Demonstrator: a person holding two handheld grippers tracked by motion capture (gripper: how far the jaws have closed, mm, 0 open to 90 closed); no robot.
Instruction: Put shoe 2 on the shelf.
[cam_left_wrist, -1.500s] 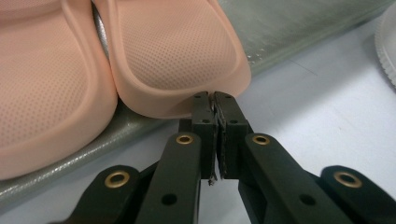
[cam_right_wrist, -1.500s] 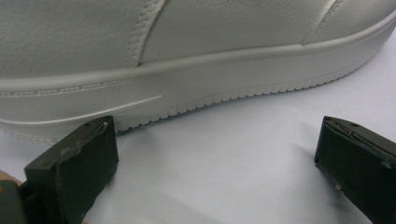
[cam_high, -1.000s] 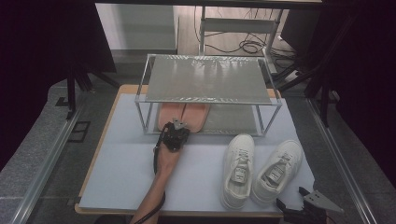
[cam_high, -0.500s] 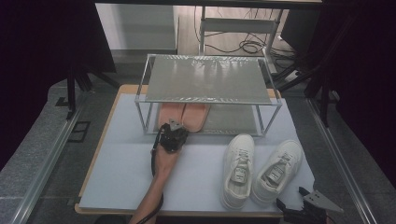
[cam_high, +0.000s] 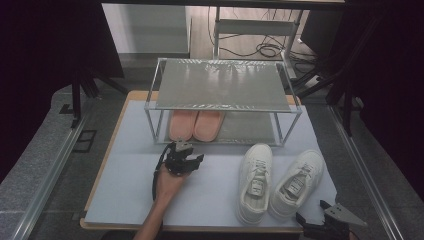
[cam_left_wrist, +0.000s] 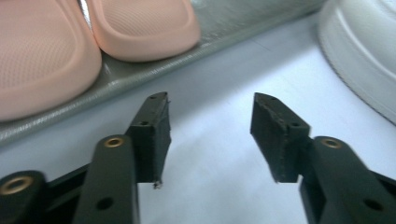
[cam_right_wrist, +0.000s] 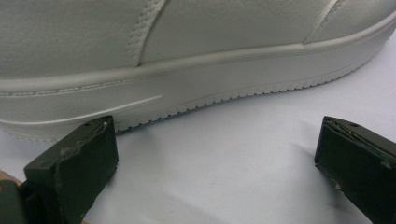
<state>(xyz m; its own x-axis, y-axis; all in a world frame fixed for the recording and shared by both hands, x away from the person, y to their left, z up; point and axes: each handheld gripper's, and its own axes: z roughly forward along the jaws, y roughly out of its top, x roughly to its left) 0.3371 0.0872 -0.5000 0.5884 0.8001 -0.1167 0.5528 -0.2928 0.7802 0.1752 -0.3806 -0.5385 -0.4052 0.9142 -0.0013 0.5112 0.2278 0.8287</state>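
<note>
Now the pink slippers (cam_high: 195, 125) sit side by side on the lower shelf of the metal rack (cam_high: 225, 85), toes toward the person, tucked at the rack's left end. Just in front of the rack, the left gripper (cam_high: 186, 150) hangs over the pale mat (cam_high: 125, 170); its jaws have just been opening and stand apart with nothing between them, as the left gripper view shows, the slippers (cam_left_wrist: 140, 32) lying clear beyond the tips. By my reading the slippers are placed and the hand is pulling clear, so the thing to do well here is back straight away from the rack, tips low but off the mat, without nudging a slipper toe or the rack's front rail. To the right of that, in front of the rack's right half, the two white sneakers (cam_high: 277, 182) stand on the mat, toes toward the rack, close together. Farther out, near the mat's front edge, the right gripper (cam_high: 312, 220) waits with its jaws wide and empty, and the right gripper view puts one sneaker's sole (cam_right_wrist: 187, 93) just ahead of them. A clean grip there would probably want the jaws square across the heel.
</note>
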